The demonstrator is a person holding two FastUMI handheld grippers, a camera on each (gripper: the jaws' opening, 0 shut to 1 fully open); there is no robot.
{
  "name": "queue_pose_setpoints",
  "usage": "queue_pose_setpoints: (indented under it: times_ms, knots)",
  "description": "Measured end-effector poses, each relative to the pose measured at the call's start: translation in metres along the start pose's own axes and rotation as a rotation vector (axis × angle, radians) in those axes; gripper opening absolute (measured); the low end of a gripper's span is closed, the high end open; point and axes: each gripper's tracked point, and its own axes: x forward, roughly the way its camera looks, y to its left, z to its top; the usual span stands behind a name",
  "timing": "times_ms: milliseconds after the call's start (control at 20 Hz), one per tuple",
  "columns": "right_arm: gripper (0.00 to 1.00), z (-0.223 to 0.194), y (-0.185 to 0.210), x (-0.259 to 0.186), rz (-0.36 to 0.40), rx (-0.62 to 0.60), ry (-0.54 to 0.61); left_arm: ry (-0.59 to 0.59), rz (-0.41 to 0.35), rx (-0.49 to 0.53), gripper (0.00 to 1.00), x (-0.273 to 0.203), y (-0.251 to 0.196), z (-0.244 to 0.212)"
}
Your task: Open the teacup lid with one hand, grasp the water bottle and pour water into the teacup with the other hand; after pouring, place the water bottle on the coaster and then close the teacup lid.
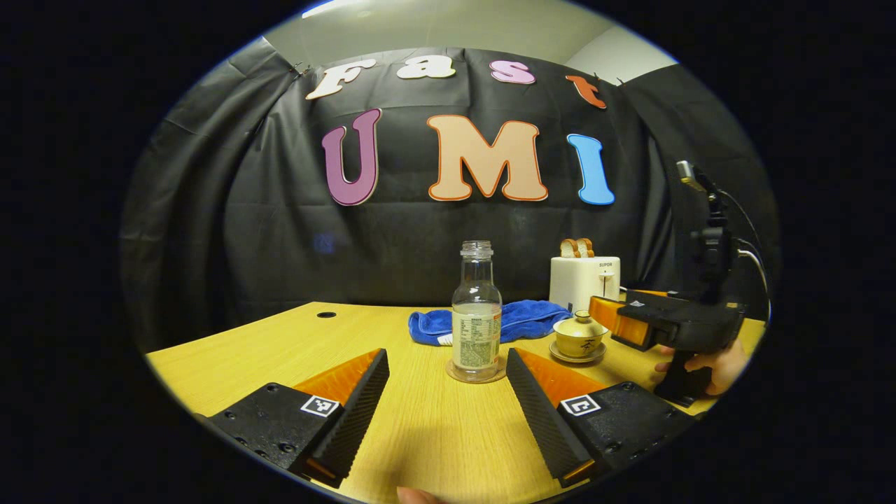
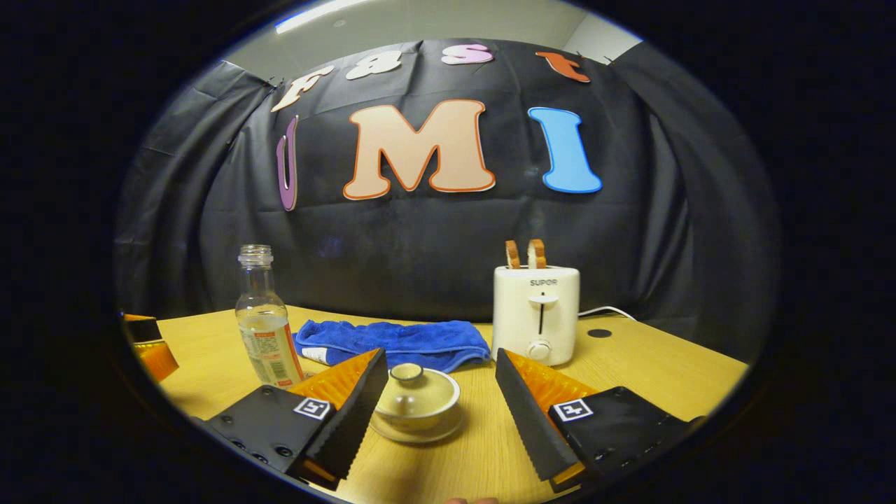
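A clear uncapped water bottle [image 1: 476, 315] with some water stands upright on a round coaster [image 1: 476, 376], just ahead of my open left gripper [image 1: 448, 367]. To its right sits the cream teacup [image 1: 580, 338] on its saucer, lid on. In the right gripper view the lidded teacup [image 2: 415, 400] rests between and just beyond the fingers of my open right gripper [image 2: 441, 378], nearer the left finger. The bottle [image 2: 264, 322] stands to the left there. The right gripper [image 1: 672, 322], held by a hand, appears in the left gripper view beside the teacup.
A blue towel [image 2: 399, 344] lies behind the teacup. A white toaster [image 2: 536, 313] with two bread slices stands at the back right, its cord trailing right. The wooden table [image 1: 280, 343] has cable holes near the back corners.
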Motion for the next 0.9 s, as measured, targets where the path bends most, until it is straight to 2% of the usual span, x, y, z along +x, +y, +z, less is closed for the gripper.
queue_pose_setpoints:
  times_ms: [50, 100, 150, 200, 250, 350, 400, 450, 650, 700, 750, 800, 900]
  knots:
    - [0.98, 0.001, 0.000, -0.014, -0.007, 0.001, 0.001, 0.000, -0.001, 0.000, 0.98, -0.004, -0.004, 0.001]
    - [0.93, 0.001, -0.001, -0.029, -0.018, 0.000, -0.001, -0.002, -0.002, 0.000, 0.99, -0.007, -0.009, 0.000]
    - [0.98, 0.003, -0.001, -0.045, -0.027, 0.006, -0.007, 0.001, 0.002, 0.000, 0.98, -0.011, -0.013, 0.001]
    - [0.93, 0.005, 0.000, -0.060, -0.036, 0.004, -0.011, 0.000, 0.009, 0.002, 0.98, -0.016, -0.016, 0.001]
    - [0.98, 0.003, 0.002, -0.075, -0.040, 0.005, -0.008, 0.000, 0.009, 0.001, 0.98, -0.021, -0.020, 0.001]
    - [0.98, 0.005, 0.004, -0.101, -0.050, 0.005, -0.009, -0.001, 0.013, 0.003, 0.98, -0.033, -0.030, 0.001]
    - [0.93, 0.004, 0.006, -0.111, -0.049, 0.004, -0.007, -0.001, 0.011, 0.002, 0.98, -0.038, -0.034, 0.001]
    - [0.98, 0.005, 0.006, -0.120, -0.053, 0.005, -0.008, 0.000, 0.010, 0.002, 0.98, -0.044, -0.038, 0.002]
    - [0.98, 0.006, 0.008, -0.152, -0.061, 0.004, -0.007, -0.006, 0.015, 0.001, 0.98, -0.068, -0.048, 0.002]
    - [0.93, 0.007, 0.009, -0.159, -0.059, 0.004, -0.008, -0.005, 0.013, 0.001, 0.98, -0.073, -0.049, 0.003]
    - [0.93, 0.008, 0.009, -0.163, -0.061, 0.004, -0.011, -0.007, 0.017, 0.002, 0.98, -0.075, -0.049, 0.003]
    - [0.98, 0.008, 0.010, -0.166, -0.058, 0.004, -0.009, -0.012, 0.018, 0.003, 0.98, -0.076, -0.049, 0.004]
    - [0.98, 0.006, 0.010, -0.166, -0.059, 0.004, -0.003, 0.009, 0.018, 0.002, 0.98, -0.075, -0.050, -0.002]
